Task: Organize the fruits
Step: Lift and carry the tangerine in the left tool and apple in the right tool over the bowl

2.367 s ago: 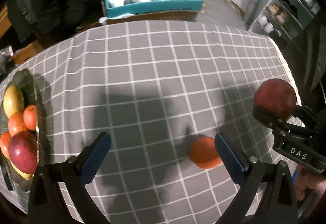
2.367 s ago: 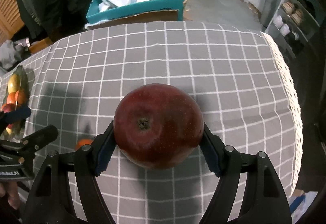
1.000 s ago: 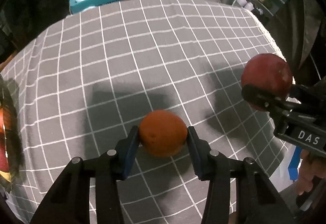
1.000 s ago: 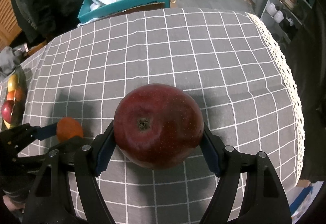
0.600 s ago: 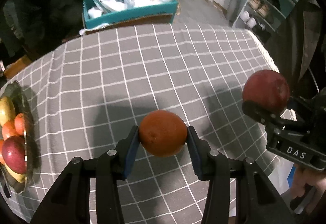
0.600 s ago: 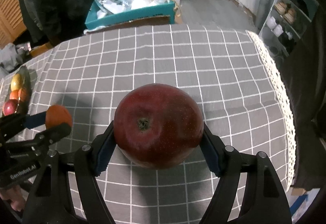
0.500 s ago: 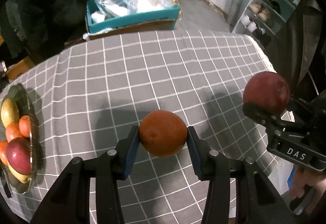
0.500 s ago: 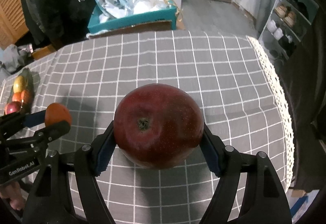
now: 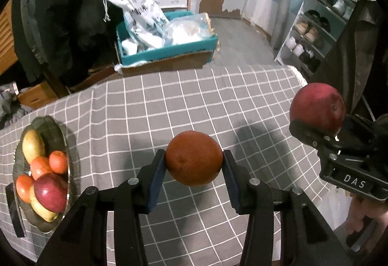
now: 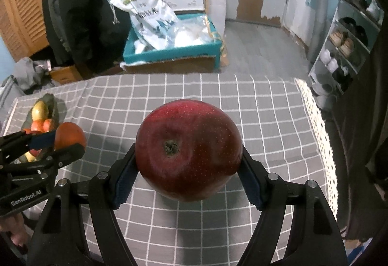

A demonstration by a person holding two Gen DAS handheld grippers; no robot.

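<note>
My left gripper [image 9: 194,164] is shut on an orange [image 9: 194,161], held above the grey checked tablecloth [image 9: 145,106]. My right gripper [image 10: 188,159] is shut on a big dark red apple [image 10: 188,149], also lifted off the cloth. In the left wrist view the red apple [image 9: 317,108] shows at the right in the other gripper's jaws. In the right wrist view the orange [image 10: 70,136] shows at the left. A glass fruit dish [image 9: 63,130] at the table's left edge holds several fruits: a yellow pear, small oranges and a red apple.
Past the table's far edge stands a teal cardboard box [image 9: 167,52] stuffed with plastic bags. A shoe rack [image 9: 322,31] lines the right wall. Dark coats [image 10: 80,11] hang at the back left. A white lace trim [image 10: 317,125] runs along the table's right edge.
Both grippers have risen with their fruit and tilted up, so more of the room beyond the table shows. The fruit dish has come fully into the left wrist view.
</note>
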